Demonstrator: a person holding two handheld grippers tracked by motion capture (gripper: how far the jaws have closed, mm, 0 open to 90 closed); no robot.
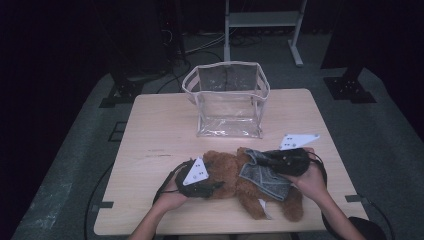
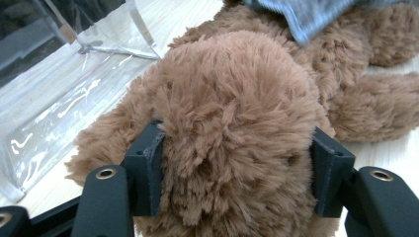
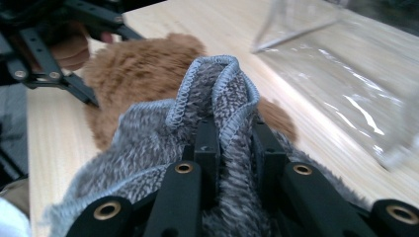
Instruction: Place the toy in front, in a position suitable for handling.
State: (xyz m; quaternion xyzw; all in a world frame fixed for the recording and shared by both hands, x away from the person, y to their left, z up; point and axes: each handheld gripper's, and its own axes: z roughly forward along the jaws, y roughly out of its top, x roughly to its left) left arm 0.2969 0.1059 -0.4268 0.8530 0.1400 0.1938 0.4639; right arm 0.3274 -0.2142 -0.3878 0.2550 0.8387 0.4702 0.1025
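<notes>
Brown teddy bear (image 1: 235, 177) lying on table, grey garment (image 1: 264, 175) half-on

No text, label, brand, number or sign can be read in any of the views. The white tag (image 1: 264, 206) hanging from the teddy bear (image 1: 239, 181) is too small to show any print (if it bears any at all), and the grey three-cornered plates (image 1: 195, 171) on the hand-held grippers carry only dark dots, not letters or figures.
</notes>
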